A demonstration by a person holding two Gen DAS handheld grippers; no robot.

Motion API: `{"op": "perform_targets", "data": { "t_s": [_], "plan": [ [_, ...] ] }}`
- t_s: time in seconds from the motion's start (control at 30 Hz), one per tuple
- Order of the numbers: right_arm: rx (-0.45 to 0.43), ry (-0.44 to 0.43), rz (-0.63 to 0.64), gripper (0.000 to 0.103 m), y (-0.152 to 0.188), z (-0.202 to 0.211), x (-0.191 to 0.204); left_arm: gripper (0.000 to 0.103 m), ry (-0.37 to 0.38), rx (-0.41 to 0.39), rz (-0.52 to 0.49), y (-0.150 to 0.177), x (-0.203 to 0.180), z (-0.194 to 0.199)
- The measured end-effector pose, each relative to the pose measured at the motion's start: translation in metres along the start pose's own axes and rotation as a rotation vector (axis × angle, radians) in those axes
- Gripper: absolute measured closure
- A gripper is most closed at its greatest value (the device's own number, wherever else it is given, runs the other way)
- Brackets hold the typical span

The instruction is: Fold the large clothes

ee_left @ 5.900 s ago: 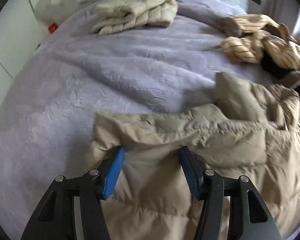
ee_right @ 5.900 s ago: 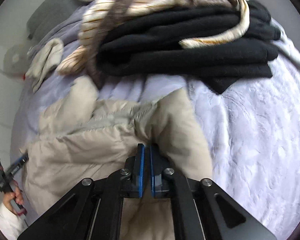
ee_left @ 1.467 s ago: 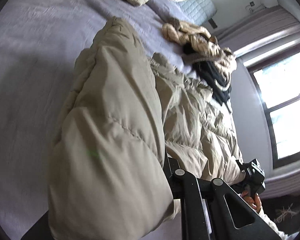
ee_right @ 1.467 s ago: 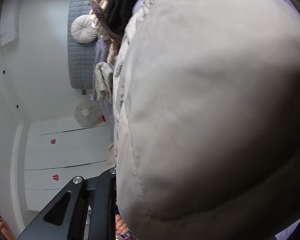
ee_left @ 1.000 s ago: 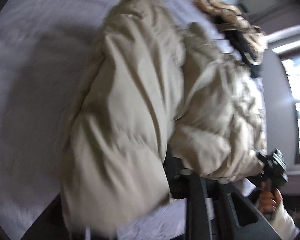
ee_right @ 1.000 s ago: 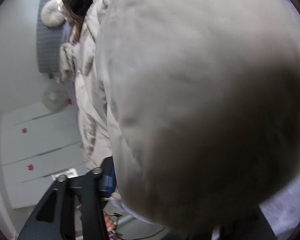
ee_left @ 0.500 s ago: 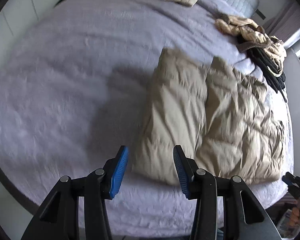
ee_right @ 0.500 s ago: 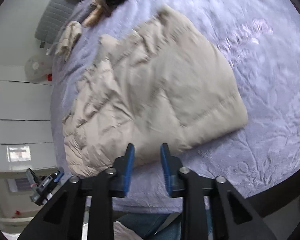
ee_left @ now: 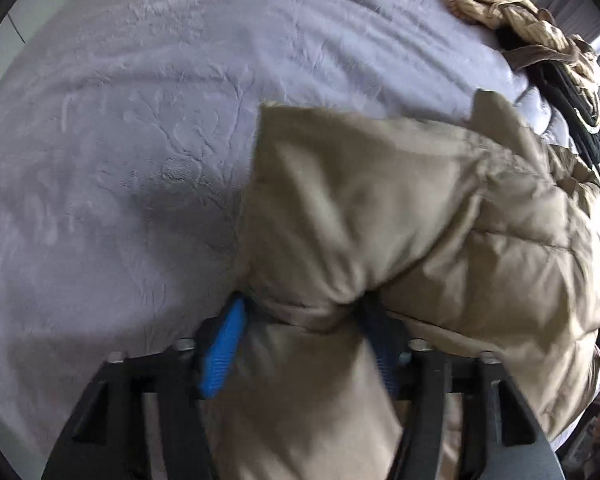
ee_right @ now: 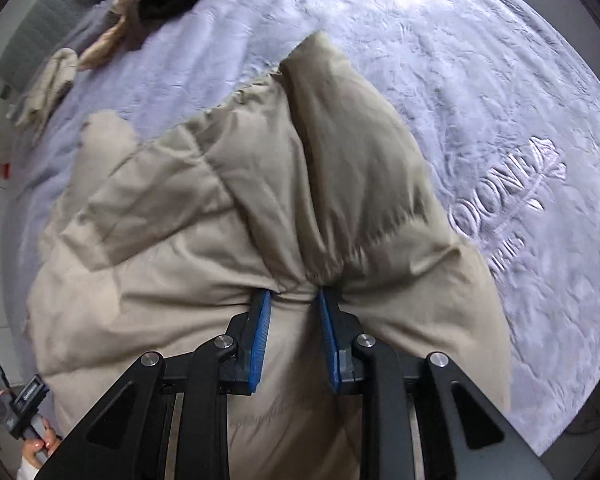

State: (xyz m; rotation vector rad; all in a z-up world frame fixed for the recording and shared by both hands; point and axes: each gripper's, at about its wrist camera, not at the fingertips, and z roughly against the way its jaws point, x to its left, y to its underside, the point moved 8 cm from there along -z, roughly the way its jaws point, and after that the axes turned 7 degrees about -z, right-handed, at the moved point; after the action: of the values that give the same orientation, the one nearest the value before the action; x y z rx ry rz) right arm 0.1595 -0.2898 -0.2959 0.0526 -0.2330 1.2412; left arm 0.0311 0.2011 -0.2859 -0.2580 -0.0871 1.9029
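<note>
A beige padded jacket (ee_left: 380,200) lies folded on the lilac bed cover (ee_left: 140,120). My left gripper (ee_left: 300,312) is down on the jacket's near left edge. Its jaws are opening, and a thick roll of fabric fills the gap between the blue pads (ee_left: 224,352). In the right wrist view the same jacket (ee_right: 220,220) bunches into creases at my right gripper (ee_right: 295,292), whose narrow jaws pinch the near hem. A hand with the left gripper's handle (ee_right: 24,404) shows at the lower left.
A heap of striped beige and black clothes (ee_left: 540,40) lies at the far right of the bed. A folded cream garment (ee_right: 48,84) sits near the grey headboard (ee_right: 32,28). Embroidered lettering (ee_right: 508,208) marks the cover right of the jacket.
Half a second ago both grippers hung above the flat jacket with nothing between their jaws. Both have dropped onto its near edge, with fabric between the pads; the left jaws stand wider.
</note>
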Motion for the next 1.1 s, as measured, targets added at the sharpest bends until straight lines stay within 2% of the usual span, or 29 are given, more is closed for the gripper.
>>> {"op": "perform_targets", "data": {
  "t_s": [0.03,0.17,0.3,0.43,0.6,0.67,0.73,0.77,0.8,0.93,1.03,1.1],
  "plan": [
    [0.005,0.014,0.007,0.077,-0.003,-0.006,0.000,0.020,0.002,0.004,0.002,-0.002,0.003,-0.004],
    [0.021,0.071,0.026,0.076,-0.011,-0.016,0.005,0.019,0.091,0.030,0.055,-0.004,0.015,-0.011],
    [0.009,0.138,0.062,0.075,-0.010,0.000,0.016,0.019,0.050,0.016,0.001,-0.008,0.013,0.003],
    [-0.009,0.134,0.066,0.067,-0.001,0.022,0.029,0.019,0.051,-0.036,-0.061,-0.018,0.007,0.032],
    [-0.043,0.088,0.043,0.051,0.015,0.048,0.045,0.019,0.045,-0.118,-0.135,-0.029,-0.001,0.064],
    [-0.053,0.069,0.063,0.047,0.022,0.056,0.056,0.018,0.066,-0.167,-0.146,-0.034,-0.009,0.077],
    [-0.054,0.049,0.085,0.036,0.028,0.055,0.074,0.000,0.090,-0.222,-0.153,-0.037,-0.014,0.089],
    [-0.052,0.035,0.095,0.032,0.031,0.055,0.079,0.000,0.095,-0.239,-0.157,-0.036,-0.013,0.094],
    [-0.048,0.018,0.108,0.025,0.037,0.055,0.087,0.000,0.099,-0.249,-0.165,-0.035,-0.014,0.098],
    [-0.007,-0.058,0.153,0.020,0.052,0.053,0.113,0.000,0.070,-0.227,-0.138,-0.030,-0.013,0.104],
    [0.013,-0.095,0.197,0.001,0.059,0.046,0.128,0.000,0.064,-0.189,-0.056,-0.025,-0.002,0.099],
    [0.028,-0.136,0.235,0.000,0.067,0.045,0.141,0.000,0.051,-0.157,-0.052,-0.020,0.005,0.086]
  ]
}}
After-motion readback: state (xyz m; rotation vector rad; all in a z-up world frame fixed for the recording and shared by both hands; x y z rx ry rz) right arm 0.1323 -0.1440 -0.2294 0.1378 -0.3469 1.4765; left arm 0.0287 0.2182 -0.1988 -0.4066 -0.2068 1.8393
